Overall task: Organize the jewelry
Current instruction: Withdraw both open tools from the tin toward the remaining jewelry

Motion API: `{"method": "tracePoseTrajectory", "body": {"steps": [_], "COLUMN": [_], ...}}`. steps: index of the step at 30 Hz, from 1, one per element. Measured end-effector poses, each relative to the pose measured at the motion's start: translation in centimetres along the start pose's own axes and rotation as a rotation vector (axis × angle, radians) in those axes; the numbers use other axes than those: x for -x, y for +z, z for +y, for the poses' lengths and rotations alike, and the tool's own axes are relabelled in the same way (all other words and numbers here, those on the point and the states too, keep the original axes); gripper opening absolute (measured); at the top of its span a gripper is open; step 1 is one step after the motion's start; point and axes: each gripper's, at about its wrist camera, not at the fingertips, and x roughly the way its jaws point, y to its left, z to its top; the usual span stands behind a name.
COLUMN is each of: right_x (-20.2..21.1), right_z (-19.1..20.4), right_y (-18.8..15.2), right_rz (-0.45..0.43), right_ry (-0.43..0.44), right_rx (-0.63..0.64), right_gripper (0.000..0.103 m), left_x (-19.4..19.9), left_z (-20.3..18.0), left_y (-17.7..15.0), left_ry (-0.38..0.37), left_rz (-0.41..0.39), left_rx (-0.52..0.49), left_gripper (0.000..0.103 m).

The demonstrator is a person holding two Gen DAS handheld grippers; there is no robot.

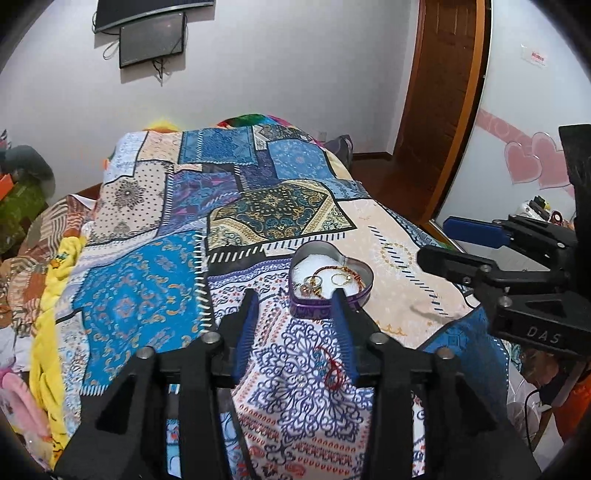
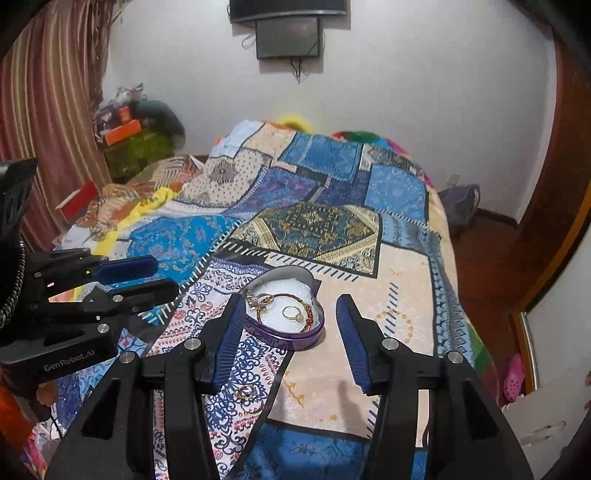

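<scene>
A heart-shaped purple tin (image 2: 295, 338) sits open on a bed covered with a blue, cream and gold patchwork quilt (image 1: 155, 295), its white lining (image 2: 275, 315) holding a gold bangle (image 2: 264, 308), a small gold ring (image 2: 291, 313) and a reddish braided bracelet (image 2: 308, 317). The left tool (image 1: 295, 299) hovers over the quilt with its blue-padded fingers (image 1: 343, 328) spread wide and nothing between them; in the left wrist view, the right-hand finger's tip overlaps the near rim of the tin (image 1: 325, 306), though contact cannot be judged. A thin red thread bracelet (image 1: 332, 369) lies loose on the quilt between those fingers, just short of the tin. The right tool (image 2: 290, 299) is likewise wide open and empty, the tin lying between its fingertips in the right wrist view, and a second gold ring (image 2: 248, 392) rests on the quilt just beside its left-hand finger (image 2: 225, 347). Each tool appears side-on at the edge of the other's camera. On the white wall behind the bed hang two dark screens (image 2: 288, 35), and a wooden door (image 1: 439, 92) stands to the right.
</scene>
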Motion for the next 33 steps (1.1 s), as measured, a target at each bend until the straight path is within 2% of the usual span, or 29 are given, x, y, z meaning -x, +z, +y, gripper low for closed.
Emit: {"method": "tracePoseTrajectory", "body": {"steps": [4, 7, 17, 27, 33], "right_x": [0.6, 1.0, 0.9, -2.2, -4.2], "right_z": [0.4, 0.8, 1.8, 2.9, 2.5], "right_y": [-0.3, -0.6, -1.7, -4.6, -6.8], "right_rz": [-0.005, -0.006, 0.015, 0.130, 0.219], "right_ry": [-0.005, 0.000, 0.001, 0.013, 0.018], "right_rx": [0.006, 0.006, 0.007, 0.009, -0.002], "right_gripper": [0.047, 0.047, 0.047, 0.047, 0.047], "left_x": [0.7, 1.1, 0.5, -1.8, -2.7], "left_z": [0.3, 0.6, 2.2, 3.5, 3.5], "left_y": [-0.6, -1.2, -4.6, -8.3, -9.1], "left_ry": [0.013, 0.024, 0.049, 0.048, 0.035], "left_rz": [0.001, 0.006, 0.092, 0.200, 0.224], "left_rx": [0.006, 0.015, 0.046, 0.079, 0.088], "left_gripper": [0.046, 0.052, 0.052, 0.052, 0.052]}}
